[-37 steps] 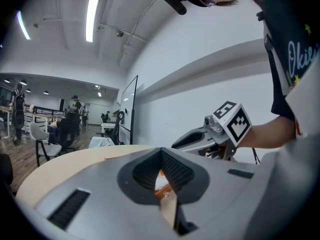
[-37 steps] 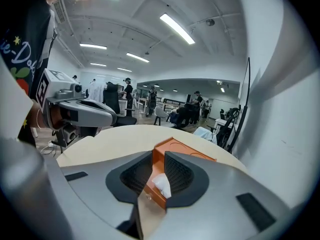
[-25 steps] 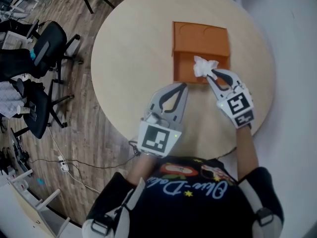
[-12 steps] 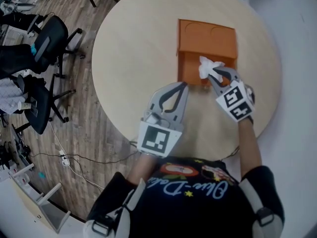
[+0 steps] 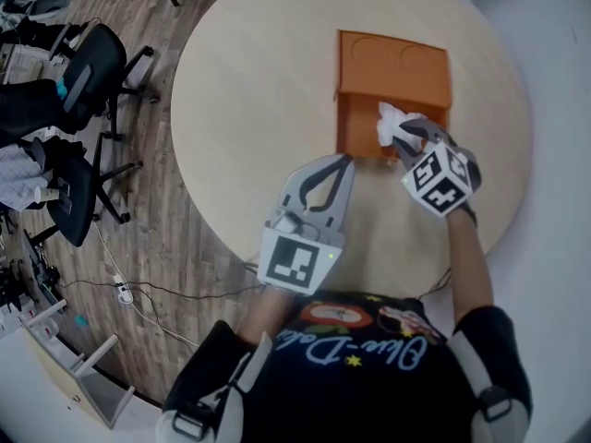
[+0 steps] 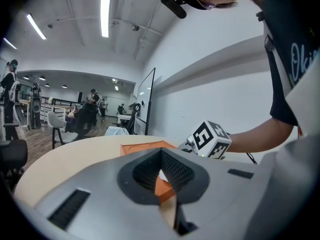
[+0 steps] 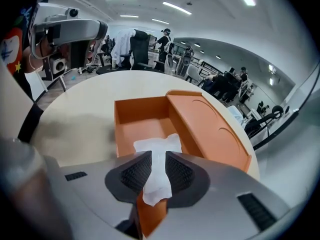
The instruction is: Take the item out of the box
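The white item (image 7: 159, 151) is pinched between the jaws of the right gripper (image 7: 156, 169), its loose end spread over the open tray of the orange box (image 7: 140, 116) just ahead of the jaws. The box sits on the round bench (image 5: 249, 81). The left gripper (image 5: 343, 160) hangs to the right gripper's left, near the person, with its jaws closed on nothing.

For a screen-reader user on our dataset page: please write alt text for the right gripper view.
The right gripper is shut on a crumpled white tissue, just over an open orange box whose lid lies flat to the right. The box sits on a round pale table in a large office.
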`<state>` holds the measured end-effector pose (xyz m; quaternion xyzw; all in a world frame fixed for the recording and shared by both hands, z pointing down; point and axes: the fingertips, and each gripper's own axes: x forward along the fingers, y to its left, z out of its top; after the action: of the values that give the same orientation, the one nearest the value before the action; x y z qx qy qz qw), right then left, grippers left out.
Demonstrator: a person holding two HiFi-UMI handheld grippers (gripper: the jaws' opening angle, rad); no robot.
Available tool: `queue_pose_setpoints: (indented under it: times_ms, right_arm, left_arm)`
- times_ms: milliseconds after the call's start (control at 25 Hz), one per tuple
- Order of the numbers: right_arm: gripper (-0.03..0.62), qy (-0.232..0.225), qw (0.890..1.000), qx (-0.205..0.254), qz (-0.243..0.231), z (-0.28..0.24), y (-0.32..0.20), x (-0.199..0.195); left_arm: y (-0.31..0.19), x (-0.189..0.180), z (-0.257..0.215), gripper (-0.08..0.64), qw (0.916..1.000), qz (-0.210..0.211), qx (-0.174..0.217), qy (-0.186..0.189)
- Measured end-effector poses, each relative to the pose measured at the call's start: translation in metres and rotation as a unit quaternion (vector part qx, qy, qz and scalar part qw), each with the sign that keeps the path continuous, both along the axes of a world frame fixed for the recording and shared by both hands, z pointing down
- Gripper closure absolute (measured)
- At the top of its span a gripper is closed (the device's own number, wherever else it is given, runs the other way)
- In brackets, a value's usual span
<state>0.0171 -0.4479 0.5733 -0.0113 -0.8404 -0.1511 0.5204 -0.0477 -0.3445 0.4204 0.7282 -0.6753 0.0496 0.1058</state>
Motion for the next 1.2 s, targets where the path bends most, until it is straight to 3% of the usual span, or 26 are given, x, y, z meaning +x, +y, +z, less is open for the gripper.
queue_pose_setpoints:
  times_ms: [480,640,1200]
  right_arm:
    - [0.534,0.021,1.0,-0.004,0.014,0.016,-0.006,0.002]
    - [0.58,0.026,0.999,-0.004,0.018,0.018,-0.005,0.004]
    - [0.592,-0.015,1.0,-0.002,0.024,-0.017,0.01,0.004]
  left_arm:
    - [0.008,-0.013,0.002,0.575,0.9997,-0.02,-0.008,0.012]
    - [0.009,-0.013,0.005,0.575,0.9997,-0.021,-0.009,0.01]
    - [0.015,-0.012,-0.001,0.575,0.9996,-0.022,0.001,0.018]
